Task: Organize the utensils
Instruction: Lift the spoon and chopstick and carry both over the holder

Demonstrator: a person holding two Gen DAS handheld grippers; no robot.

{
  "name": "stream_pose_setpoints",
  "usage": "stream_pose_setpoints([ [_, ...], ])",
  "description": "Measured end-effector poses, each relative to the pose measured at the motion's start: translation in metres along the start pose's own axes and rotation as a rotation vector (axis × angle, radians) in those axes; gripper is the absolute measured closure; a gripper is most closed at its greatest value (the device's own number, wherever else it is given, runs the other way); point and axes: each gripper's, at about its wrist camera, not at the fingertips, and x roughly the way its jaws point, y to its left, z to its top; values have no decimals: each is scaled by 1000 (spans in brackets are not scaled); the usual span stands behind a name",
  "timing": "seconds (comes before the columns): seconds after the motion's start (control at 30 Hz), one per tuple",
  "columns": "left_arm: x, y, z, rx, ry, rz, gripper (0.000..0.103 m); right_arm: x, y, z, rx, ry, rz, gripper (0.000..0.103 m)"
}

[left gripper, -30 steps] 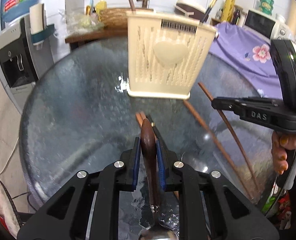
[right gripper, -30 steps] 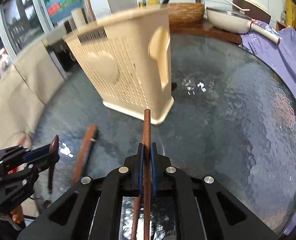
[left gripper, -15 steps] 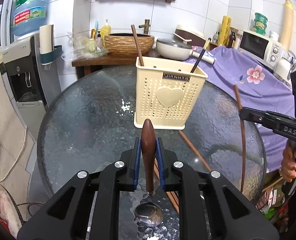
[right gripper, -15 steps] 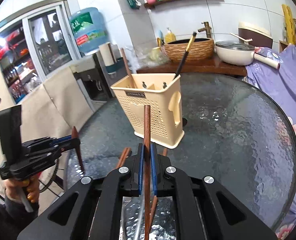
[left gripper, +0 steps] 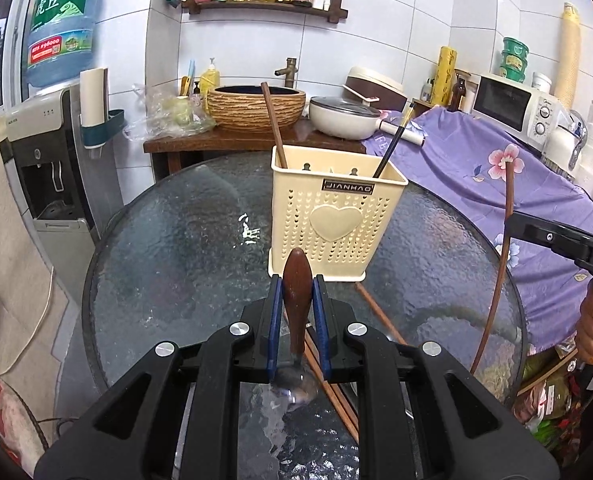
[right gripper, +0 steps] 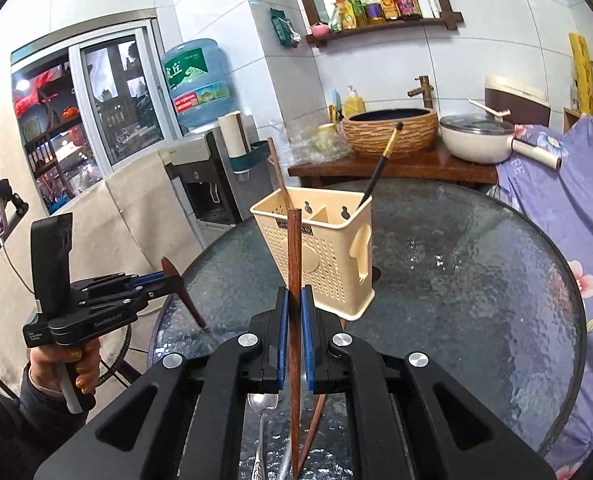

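A cream perforated utensil holder [left gripper: 338, 220] stands on the round glass table [left gripper: 184, 256]; it also shows in the right wrist view [right gripper: 320, 256]. A brown chopstick [left gripper: 273, 124] and a black chopstick [left gripper: 392, 144] stand in it. My left gripper [left gripper: 297, 292] is shut on a wooden-handled spoon [left gripper: 296, 292], held upright above the table, in front of the holder. My right gripper [right gripper: 292, 304] is shut on a brown chopstick [right gripper: 294, 264], held upright and raised. Each gripper shows in the other's view, left [right gripper: 168, 280] and right [left gripper: 512, 220].
Loose brown chopsticks [left gripper: 376, 312] and a metal spoon [right gripper: 262, 412] lie on the glass below the grippers. Behind the table stand a wooden counter with a woven basin [left gripper: 256, 106], a white pot [left gripper: 344, 118], a water dispenser [left gripper: 44, 160] and a purple-covered surface [left gripper: 476, 176].
Both grippers have risen and pulled back from the table, carrying the spoon and the chopstick. The holder now looks smaller and farther off.
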Motion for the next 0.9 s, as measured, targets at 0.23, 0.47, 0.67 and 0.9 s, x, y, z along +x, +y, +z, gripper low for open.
stream_pose_setpoints([
  [0.23,-9,-3,18,21,-44,-5,87,-10,5,14,-16,-57,-10,96],
  [0.47,-16,-10,53,47,-88,-56,87,-11,16,42,-52,-104,-2,96],
  [0.67,-25,-14,99,40,-157,-77,87,-12,26,81,-76,-172,9,96],
  [0.9,-20,-22,166,31,-225,-71,87,-8,31,140,-90,-301,-39,96],
])
